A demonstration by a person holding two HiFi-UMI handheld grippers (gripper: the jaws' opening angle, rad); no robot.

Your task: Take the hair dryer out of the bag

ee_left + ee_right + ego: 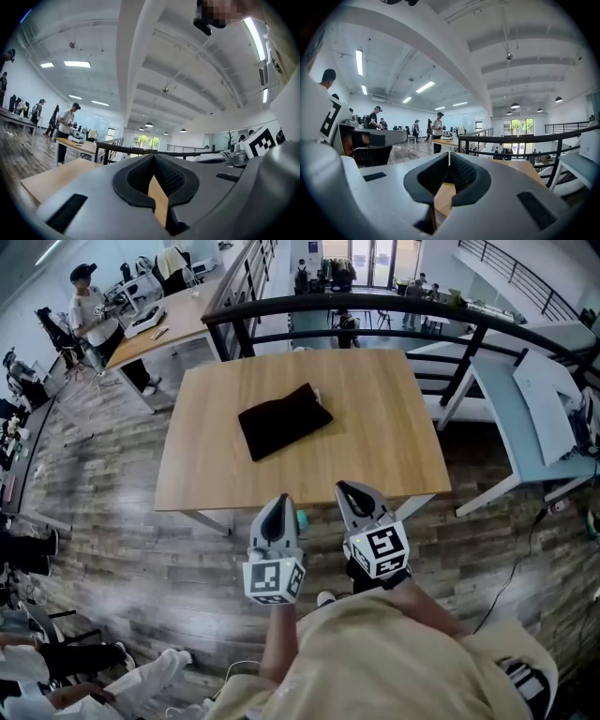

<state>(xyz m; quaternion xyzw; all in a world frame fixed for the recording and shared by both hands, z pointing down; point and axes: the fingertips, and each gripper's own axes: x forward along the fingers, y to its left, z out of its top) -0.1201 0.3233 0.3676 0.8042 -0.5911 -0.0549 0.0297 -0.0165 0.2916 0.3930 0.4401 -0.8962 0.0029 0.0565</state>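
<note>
Closest to the head camera, a beige shirt [375, 662] is filling the bottom of the frame, and the person wearing it is holding both tools out level just short of the near edge of the wooden table [384, 456]. On the viewer's left, the left gripper [278, 502] is pointing toward the table with its jaws pressed together and nothing between them. Just beside it, the right gripper [350, 489] is doing the same, also closed and empty. Well beyond both, near the middle of the table, the black bag [284, 420] is lying flat and slightly askew; its contents are hidden, so the hair dryer is not showing. Moving to the left gripper view, the left gripper [153, 159] is showing its dark ribbed pads meeting at the tips, with only tabletop visible through the narrow slit below them, while a black railing [140, 149] is running behind. Moving to the right gripper view, the right gripper [449, 157] is likewise showing its pads shut on nothing, with the table's pale wood showing through the gap under them.
</note>
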